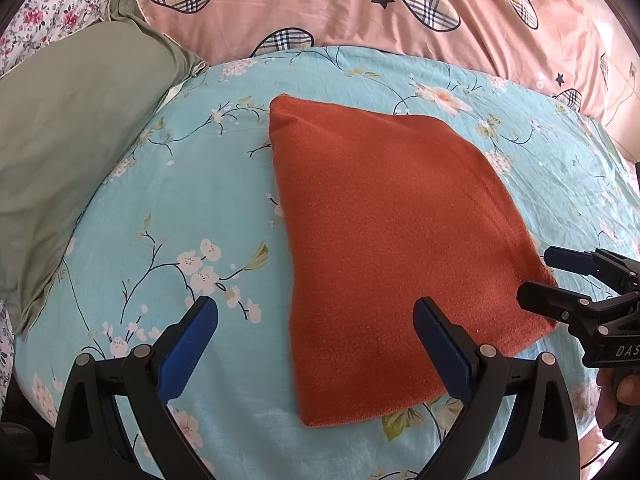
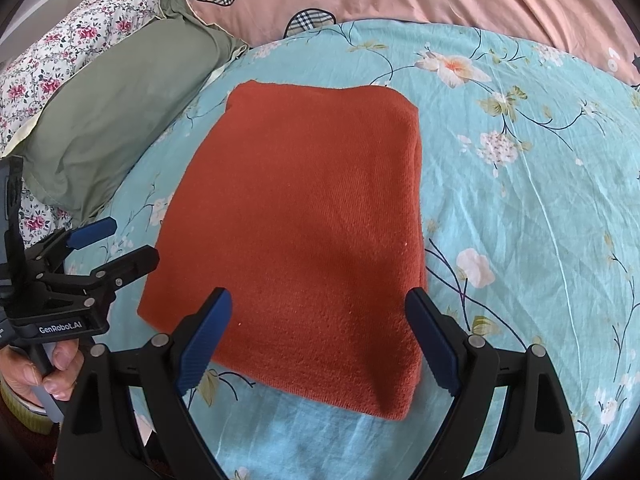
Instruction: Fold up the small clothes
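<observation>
A folded rust-orange knit garment [image 1: 392,232] lies flat on the light blue floral bedsheet [image 1: 192,208]; it also shows in the right wrist view [image 2: 312,216]. My left gripper [image 1: 316,312] is open and empty, hovering over the garment's near left edge; it shows from the side in the right wrist view [image 2: 124,240]. My right gripper [image 2: 320,300] is open and empty above the garment's near edge; it shows at the garment's right corner in the left wrist view [image 1: 536,276].
A sage green pillow [image 1: 68,152] lies to the left of the garment, also in the right wrist view [image 2: 120,112]. A pink quilt with plaid hearts [image 1: 360,8] lies behind. A floral-print pillow [image 2: 60,56] sits at far left.
</observation>
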The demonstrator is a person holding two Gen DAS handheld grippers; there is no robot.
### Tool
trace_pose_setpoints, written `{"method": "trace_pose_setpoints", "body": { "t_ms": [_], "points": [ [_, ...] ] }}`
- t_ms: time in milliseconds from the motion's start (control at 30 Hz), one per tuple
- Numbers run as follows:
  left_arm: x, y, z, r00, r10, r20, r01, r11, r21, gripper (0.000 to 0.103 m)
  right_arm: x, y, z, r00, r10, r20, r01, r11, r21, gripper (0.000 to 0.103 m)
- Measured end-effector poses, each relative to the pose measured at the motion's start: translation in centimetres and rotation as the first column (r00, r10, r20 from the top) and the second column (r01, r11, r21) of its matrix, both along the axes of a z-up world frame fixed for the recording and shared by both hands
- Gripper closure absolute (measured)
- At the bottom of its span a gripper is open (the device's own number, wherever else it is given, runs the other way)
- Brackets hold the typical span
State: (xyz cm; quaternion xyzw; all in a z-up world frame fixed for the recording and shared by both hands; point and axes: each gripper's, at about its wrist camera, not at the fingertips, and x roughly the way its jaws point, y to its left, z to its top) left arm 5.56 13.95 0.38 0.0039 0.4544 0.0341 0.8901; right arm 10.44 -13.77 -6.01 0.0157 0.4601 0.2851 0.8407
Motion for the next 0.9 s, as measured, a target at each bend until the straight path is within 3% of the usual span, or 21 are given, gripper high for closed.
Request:
{"method": "trace_pose_setpoints", "body": {
  "t_ms": [900],
  "points": [
    [0.29, 0.19, 0.27, 1.0, -0.004, 0.003, 0.004, 1.0, 0.006, 0.001, -0.06, -0.29, 0.29, 1.0, -0.007, 0.003, 0.007, 1.0, 0.004, 0.014]
  ]
}}
